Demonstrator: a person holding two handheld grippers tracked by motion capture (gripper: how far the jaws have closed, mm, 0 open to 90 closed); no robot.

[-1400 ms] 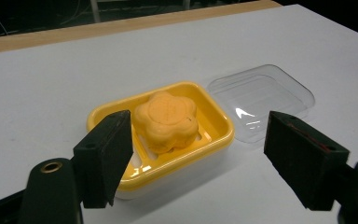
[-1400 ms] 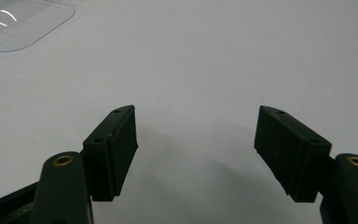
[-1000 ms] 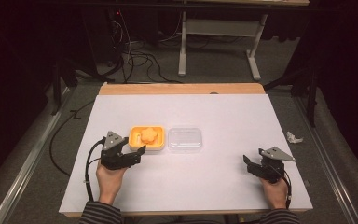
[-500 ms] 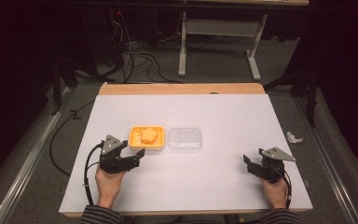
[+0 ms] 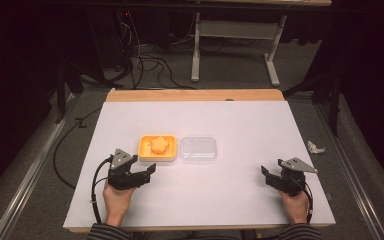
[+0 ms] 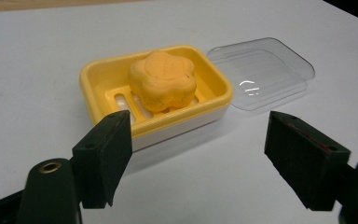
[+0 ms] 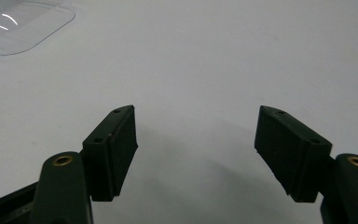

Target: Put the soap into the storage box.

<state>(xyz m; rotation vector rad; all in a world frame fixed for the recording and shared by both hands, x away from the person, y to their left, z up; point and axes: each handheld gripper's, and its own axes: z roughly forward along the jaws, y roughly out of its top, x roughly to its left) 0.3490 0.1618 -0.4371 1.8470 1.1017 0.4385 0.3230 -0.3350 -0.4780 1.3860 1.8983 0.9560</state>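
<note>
the left gripper (image 5: 145,172) sits near the front left of the white table (image 5: 240,120), its jaws spread wide and holding nothing. just ahead of it and a little to its right lies the yellow soap dish (image 5: 157,148), with an orange flower-shaped soap (image 5: 160,144) resting on the slotted floor inside. in the left gripper view the dish (image 6: 154,100) lies between the jaw tips and slightly left of their midline, its near long rim facing them, the soap (image 6: 163,80) sitting in the middle of it.

the dish's long axis runs left to right across the table, so its long side faces the person. touching or just beside its right end lies the clear lid (image 5: 198,148), flat on the table, long axis the same way; whether the two actually touch is hard to tell. in the left gripper view the lid (image 6: 261,70) lies beyond and to the right of the dish.

the right gripper (image 5: 267,176) rests well apart at the front right, jaws also open and empty, pointing toward the lid, whose corner (image 7: 23,21) shows far off at the upper left of the right gripper view.

the left gripper is by far the nearer to the dish and soap; the right has more table to cross to reach the lid. open table lies all round the pair, with plenty of room behind and to both sides. a crumpled scrap of paper (image 5: 315,147) lies off the table's right edge, out of the way.
</note>
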